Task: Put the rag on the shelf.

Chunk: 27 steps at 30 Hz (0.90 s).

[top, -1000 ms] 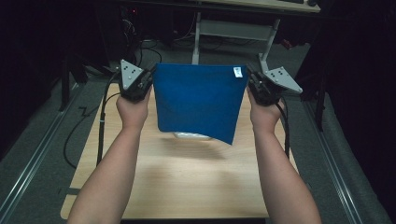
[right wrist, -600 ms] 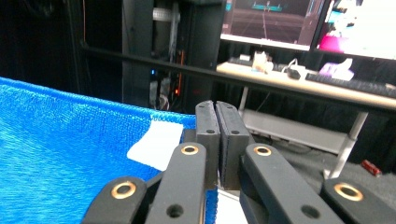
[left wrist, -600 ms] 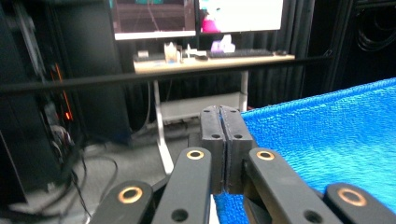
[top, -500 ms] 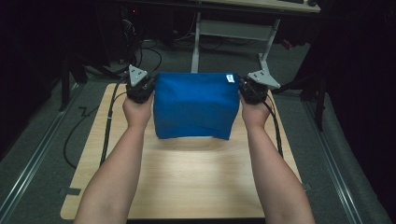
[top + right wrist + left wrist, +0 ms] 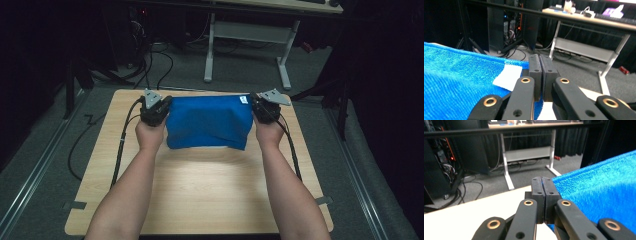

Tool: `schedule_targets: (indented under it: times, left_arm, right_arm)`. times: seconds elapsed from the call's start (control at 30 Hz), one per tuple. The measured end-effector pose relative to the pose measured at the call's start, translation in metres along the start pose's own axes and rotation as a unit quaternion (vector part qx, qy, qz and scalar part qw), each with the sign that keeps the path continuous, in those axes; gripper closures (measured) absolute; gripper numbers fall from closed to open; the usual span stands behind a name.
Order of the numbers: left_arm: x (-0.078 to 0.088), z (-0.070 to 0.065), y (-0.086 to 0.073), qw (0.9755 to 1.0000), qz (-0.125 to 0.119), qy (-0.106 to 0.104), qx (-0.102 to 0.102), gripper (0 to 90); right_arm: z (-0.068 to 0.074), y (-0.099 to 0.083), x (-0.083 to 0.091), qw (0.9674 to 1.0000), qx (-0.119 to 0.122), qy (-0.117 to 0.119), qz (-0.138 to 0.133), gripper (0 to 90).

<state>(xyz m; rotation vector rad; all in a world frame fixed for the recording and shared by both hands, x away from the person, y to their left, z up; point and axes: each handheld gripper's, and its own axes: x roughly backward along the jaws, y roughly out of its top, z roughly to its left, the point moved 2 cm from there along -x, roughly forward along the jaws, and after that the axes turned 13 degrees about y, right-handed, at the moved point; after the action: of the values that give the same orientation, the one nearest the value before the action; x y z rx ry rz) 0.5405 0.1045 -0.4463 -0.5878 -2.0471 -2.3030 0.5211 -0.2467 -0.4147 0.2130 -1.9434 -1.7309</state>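
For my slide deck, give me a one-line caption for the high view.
Left gripper and right gripper each pinch a corner of the blue towel over the wooden table.

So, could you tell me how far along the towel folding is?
Done: the blue towel looks doubled over. In hand: the left gripper and right gripper each pinch a far corner, near the white tag. Left: letting go, perhaps folding again on the table.

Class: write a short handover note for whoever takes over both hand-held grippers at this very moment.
Left hand-held gripper: shut on the blue towel's far left corner.
Right hand-held gripper: shut on the far right corner, beside the white tag.
Towel: folded, lying along the far part of the wooden table.
Done: towel gripped at both corners.
Left: probably release or fold again.
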Motion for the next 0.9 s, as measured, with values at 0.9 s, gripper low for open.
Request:
schedule_targets:
  times: [0.9]
  left_arm:
    - [0.005, -0.016, -0.068, 0.9982, 0.054, -0.027, 0.001, 89.6]
  right_arm:
    - [0.011, -0.076, -0.007, 0.9972, -0.032, 0.025, 0.062, 89.0]
